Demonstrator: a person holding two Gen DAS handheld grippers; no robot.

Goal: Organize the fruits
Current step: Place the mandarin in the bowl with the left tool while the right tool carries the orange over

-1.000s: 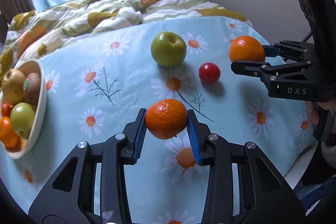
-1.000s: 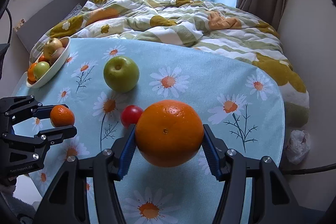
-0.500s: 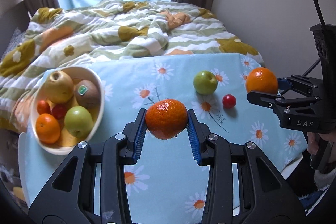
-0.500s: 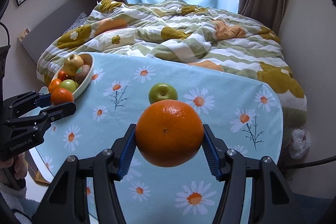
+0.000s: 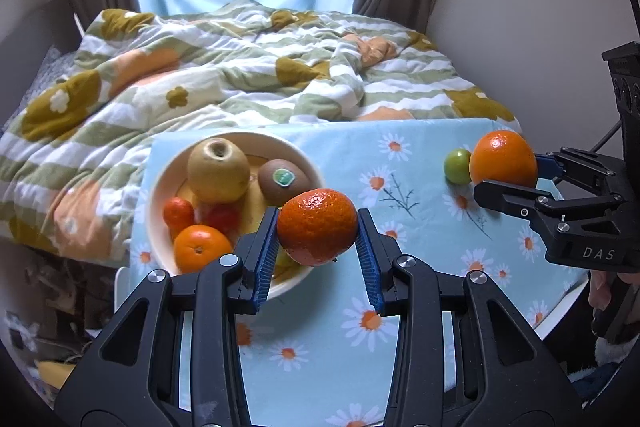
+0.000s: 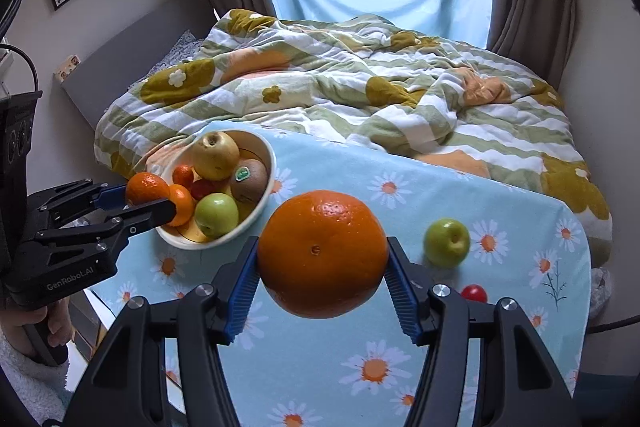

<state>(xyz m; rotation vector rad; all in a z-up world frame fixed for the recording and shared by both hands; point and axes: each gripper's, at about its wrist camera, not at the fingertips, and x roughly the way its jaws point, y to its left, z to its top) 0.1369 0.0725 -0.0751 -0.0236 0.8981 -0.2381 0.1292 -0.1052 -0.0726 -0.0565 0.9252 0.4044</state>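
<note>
my left gripper (image 5: 318, 251) has its fingers closed on a mandarin (image 5: 317, 226) above the bowl (image 6: 262, 147), which already holds several fruits. my right gripper (image 6: 322, 291) clamps an orange (image 6: 322, 253). a green apple (image 6: 447, 243) and small red fruit (image 6: 474, 293) wait on the worktop (image 6: 400, 359).

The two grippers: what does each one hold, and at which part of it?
The left gripper clamps a mandarin at its two sides. The right gripper clamps a large orange at its two sides.
</note>
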